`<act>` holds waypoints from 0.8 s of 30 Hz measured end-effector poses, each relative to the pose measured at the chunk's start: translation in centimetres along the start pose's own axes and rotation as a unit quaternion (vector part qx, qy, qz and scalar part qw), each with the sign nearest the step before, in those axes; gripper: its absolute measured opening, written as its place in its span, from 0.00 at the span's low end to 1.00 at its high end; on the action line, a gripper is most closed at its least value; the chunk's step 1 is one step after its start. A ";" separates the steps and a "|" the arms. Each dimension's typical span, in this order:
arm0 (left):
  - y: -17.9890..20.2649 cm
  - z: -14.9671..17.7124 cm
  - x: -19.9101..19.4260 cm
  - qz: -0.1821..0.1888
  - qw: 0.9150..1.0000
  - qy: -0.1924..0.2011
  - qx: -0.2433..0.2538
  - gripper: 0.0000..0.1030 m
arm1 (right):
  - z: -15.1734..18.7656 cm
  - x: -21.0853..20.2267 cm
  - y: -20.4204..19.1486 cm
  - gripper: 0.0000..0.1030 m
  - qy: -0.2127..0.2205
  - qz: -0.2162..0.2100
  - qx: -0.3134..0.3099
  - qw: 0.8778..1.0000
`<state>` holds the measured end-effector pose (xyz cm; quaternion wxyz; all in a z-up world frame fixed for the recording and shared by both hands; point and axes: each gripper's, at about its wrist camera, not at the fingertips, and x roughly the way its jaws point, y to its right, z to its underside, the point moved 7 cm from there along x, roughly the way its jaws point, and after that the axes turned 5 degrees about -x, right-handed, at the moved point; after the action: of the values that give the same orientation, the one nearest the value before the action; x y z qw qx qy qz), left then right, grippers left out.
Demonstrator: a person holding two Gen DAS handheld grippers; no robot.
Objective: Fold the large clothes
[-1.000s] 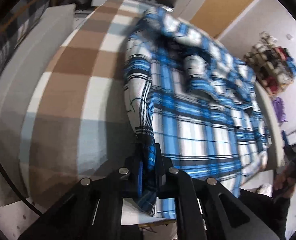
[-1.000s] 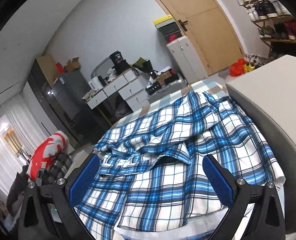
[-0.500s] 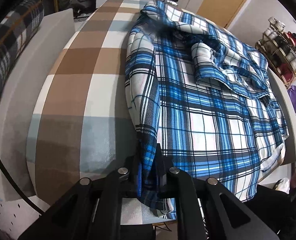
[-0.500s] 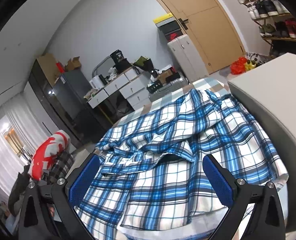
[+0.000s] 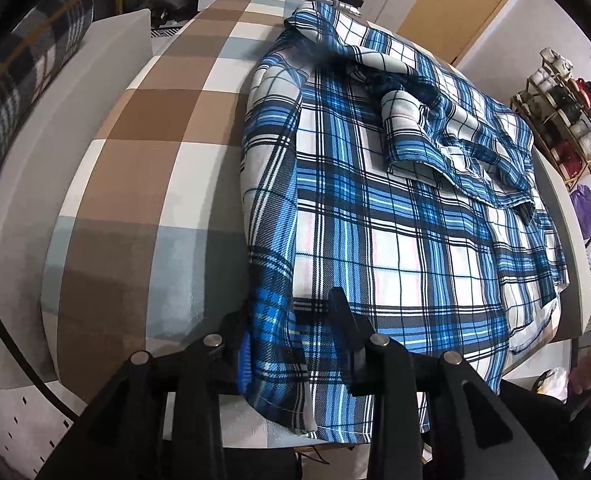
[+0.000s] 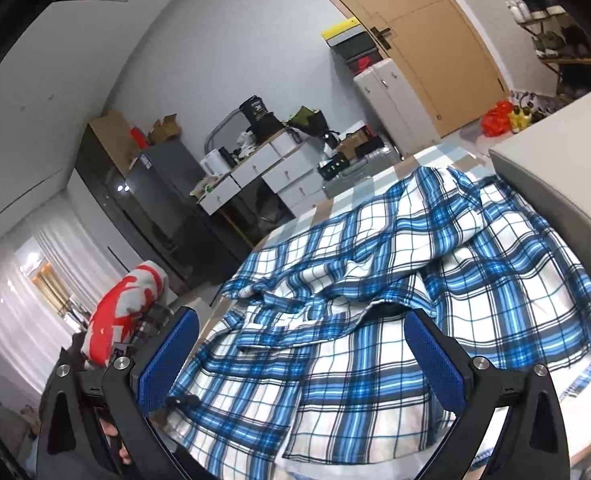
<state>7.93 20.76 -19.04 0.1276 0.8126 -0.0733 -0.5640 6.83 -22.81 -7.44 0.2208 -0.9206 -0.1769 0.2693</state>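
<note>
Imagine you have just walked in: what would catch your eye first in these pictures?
The blue plaid shirt, spread rumpled over the brown-and-white checked bed cover. Next, the left claw, open around the shirt's near corner, and the right claw wide open above its other side.

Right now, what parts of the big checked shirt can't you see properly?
- Left wrist view: the plaid shirt's near hem drops over the bed edge, behind the left hand-held gripper.
- Left wrist view: the far collar area is blurred.
- Right wrist view: the shirt's near edge is cut off by the frame, behind the right hand-held gripper.
</note>
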 end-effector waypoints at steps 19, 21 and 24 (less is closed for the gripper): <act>0.8 0.0 -0.1 0.023 0.999 0.000 0.035 0.42 | -0.3 0.6 4.0 1.00 -0.017 0.010 0.035 0.999; 0.8 0.0 -0.3 0.026 0.999 0.006 0.034 0.34 | -0.4 0.4 4.1 1.00 -0.013 0.010 0.038 0.999; 0.8 0.1 -0.7 0.031 0.999 0.011 0.037 0.08 | -0.4 0.1 4.4 1.00 -0.013 0.030 0.040 0.999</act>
<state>7.63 20.20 -18.18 0.1157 0.8205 -0.1173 -0.5474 8.02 -26.64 -9.40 0.2468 -0.9122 -0.1418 0.2947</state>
